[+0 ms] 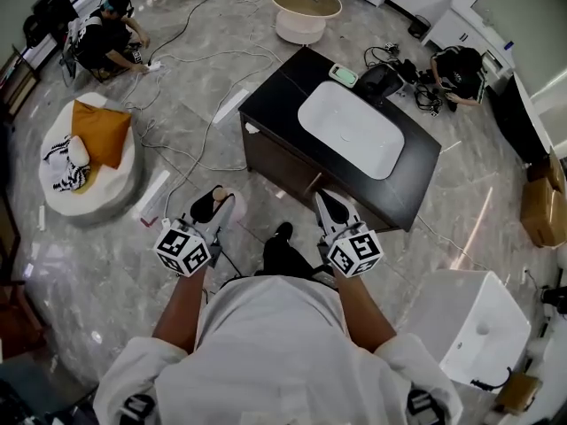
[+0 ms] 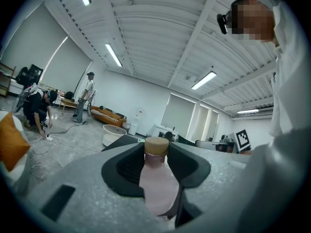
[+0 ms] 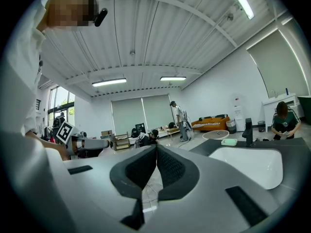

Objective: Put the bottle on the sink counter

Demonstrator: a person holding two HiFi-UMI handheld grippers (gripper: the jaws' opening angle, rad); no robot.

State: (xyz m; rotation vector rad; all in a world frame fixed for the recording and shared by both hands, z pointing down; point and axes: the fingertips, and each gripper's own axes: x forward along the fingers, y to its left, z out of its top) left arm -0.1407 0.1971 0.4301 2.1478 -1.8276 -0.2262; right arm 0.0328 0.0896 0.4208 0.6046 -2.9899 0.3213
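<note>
A pale pink bottle (image 2: 156,186) with a tan cap (image 2: 156,146) sits between the jaws of my left gripper (image 2: 156,165), which is shut on it. In the head view the bottle (image 1: 219,199) shows at the left gripper (image 1: 213,206), held over the floor, short of the counter's near left corner. My right gripper (image 1: 330,206) is shut with nothing in it, its jaws touching (image 3: 156,166). The dark sink counter (image 1: 275,96) with its white basin (image 1: 351,127) stands just ahead; the right gripper view shows the basin (image 3: 248,164) at right.
A black tap (image 1: 379,80) and a small green dish (image 1: 344,74) sit on the counter's far edge. Cables trail over the marble floor (image 1: 190,69). A round white cushion seat (image 1: 89,158) lies left, a white unit (image 1: 474,321) right. People crouch at top left (image 1: 111,34) and top right (image 1: 459,69).
</note>
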